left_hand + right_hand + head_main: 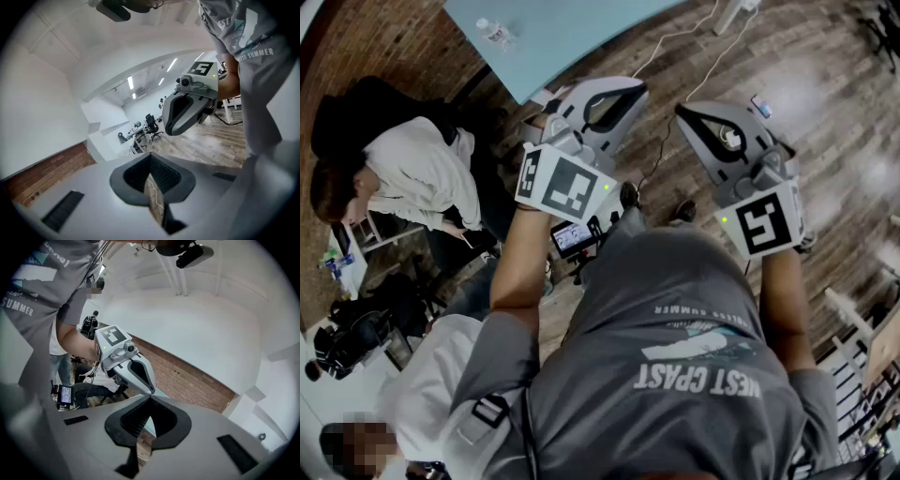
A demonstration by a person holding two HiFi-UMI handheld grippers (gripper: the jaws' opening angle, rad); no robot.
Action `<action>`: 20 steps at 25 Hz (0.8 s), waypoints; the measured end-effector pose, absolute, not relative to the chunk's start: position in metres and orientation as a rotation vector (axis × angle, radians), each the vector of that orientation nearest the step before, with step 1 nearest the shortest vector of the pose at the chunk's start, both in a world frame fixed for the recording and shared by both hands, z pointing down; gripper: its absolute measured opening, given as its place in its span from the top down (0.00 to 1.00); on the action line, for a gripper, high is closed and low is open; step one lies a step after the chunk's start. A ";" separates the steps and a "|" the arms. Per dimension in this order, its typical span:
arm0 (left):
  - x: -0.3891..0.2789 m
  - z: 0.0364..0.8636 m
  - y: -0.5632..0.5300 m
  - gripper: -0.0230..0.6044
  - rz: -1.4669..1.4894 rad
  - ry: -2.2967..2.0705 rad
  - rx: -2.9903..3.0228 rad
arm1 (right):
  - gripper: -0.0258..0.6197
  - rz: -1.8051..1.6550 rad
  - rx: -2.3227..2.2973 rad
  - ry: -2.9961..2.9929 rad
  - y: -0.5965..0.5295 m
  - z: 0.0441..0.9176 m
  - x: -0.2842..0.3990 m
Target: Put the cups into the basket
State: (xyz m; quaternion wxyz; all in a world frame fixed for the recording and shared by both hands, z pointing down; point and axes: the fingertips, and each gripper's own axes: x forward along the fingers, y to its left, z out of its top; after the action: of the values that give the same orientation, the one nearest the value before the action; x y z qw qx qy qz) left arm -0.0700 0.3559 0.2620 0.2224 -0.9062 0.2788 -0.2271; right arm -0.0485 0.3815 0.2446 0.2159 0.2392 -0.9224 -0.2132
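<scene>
Top edge cuts the table [581,33] — bottle [495,33] too small, blurred.

My right gripper [150,399] fills the bottom of the frame. Its two dark pads [133,420] meet at their tips with nothing caught between them. A thin slit lower down lets a strip of pale blue and brick show through. Just above those tips I see the left gripper [148,386], nose angled down close over my jaws; I cannot tell whether the two touch. Its marker cube [110,336] faces me, carried on a bare arm [70,341] that comes out of a grey shirt [42,291] at the upper left. Behind runs a brick wall [192,378] under a white wall [201,319]. A small lit screen [64,394] sits low at the left.
</scene>
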 end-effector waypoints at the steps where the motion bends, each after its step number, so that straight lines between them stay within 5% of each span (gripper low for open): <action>1: -0.069 0.263 0.355 0.96 -0.627 0.769 -2.506 | 0.94 -0.590 0.661 -2.558 0.381 0.245 -0.049; 20: -0.067 0.263 0.356 0.96 -0.619 0.762 -2.516 | 0.94 -0.569 0.667 -2.590 0.381 0.242 -0.050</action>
State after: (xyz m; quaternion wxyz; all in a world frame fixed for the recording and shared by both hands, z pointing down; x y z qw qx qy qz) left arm -0.0668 0.3555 0.2626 0.2189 -0.9090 0.2754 -0.2235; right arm -0.0504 0.3815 0.2425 0.2023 0.2390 -0.9276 -0.2039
